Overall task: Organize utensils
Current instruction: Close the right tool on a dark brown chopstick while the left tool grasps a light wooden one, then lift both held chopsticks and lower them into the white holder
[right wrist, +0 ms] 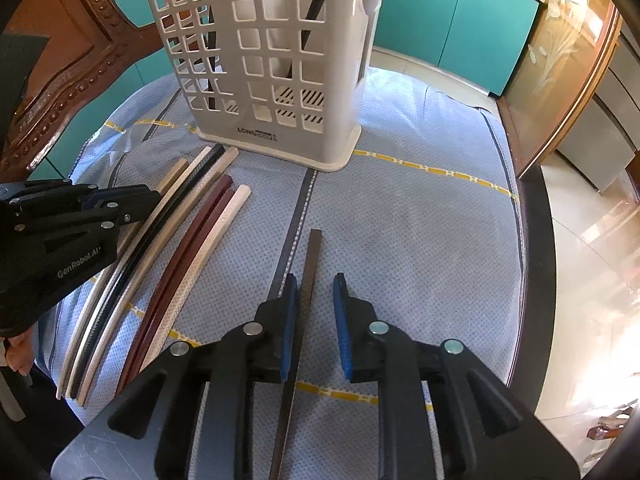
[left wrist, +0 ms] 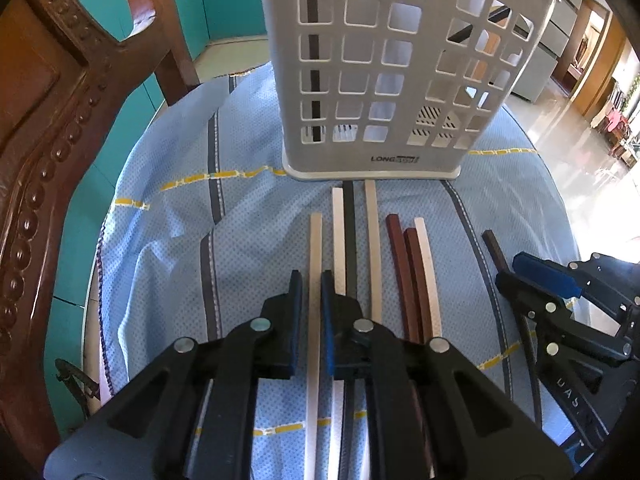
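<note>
A white perforated utensil holder (left wrist: 376,72) stands upright on the blue cloth, with a dark stick inside; it also shows in the right wrist view (right wrist: 272,60). Several chopsticks lie side by side in front of it: cream, black and maroon ones (left wrist: 408,272) (right wrist: 180,240). My left gripper (left wrist: 312,284) straddles the leftmost cream chopstick (left wrist: 315,248), its jaws narrowly apart around it. My right gripper (right wrist: 316,292) is open around a lone dark brown chopstick (right wrist: 310,264) that lies apart on the right; the stick rests near the left pad.
The cloth (right wrist: 420,220) covers a round table with a dark rim (right wrist: 536,280). A carved wooden chair back (left wrist: 44,128) stands at the left. Teal cabinets (right wrist: 452,16) are behind. The right gripper's body shows in the left wrist view (left wrist: 568,304).
</note>
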### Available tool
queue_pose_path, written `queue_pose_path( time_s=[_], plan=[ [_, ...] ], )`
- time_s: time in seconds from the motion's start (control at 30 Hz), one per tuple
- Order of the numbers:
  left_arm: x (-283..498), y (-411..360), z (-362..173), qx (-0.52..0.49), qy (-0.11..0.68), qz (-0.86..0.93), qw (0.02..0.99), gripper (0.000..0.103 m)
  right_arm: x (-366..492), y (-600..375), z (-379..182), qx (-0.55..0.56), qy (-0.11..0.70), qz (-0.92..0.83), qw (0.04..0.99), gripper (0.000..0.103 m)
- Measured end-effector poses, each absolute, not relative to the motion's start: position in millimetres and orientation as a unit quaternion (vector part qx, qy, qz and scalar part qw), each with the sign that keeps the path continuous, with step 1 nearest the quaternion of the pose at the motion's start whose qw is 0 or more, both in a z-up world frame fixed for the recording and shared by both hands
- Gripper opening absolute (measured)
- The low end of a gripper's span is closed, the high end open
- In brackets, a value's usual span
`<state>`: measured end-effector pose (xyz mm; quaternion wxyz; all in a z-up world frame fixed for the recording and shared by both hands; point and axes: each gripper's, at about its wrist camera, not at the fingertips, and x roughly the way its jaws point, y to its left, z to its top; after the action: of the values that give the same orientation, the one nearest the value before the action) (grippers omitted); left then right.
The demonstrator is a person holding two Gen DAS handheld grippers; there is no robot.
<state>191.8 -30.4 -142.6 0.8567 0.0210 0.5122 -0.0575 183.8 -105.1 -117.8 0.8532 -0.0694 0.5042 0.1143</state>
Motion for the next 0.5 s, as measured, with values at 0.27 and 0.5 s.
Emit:
queue_pose_path(
  time_s=[0.27,0.5],
  plan=[
    [203.4,-34.6,-141.8,0.024,0.506,-0.051,0.861,0.007,181.0,-101.1,-116.4,-0.050,0.494,0.122,0.859,0.007],
    [171.5,-35.7,-80.6,0.019,0.405,-0.048,0.913,0.007,158.6,-120.6,-52.8,-0.014,0.390,0.134,0.911,0.007]
  ],
)
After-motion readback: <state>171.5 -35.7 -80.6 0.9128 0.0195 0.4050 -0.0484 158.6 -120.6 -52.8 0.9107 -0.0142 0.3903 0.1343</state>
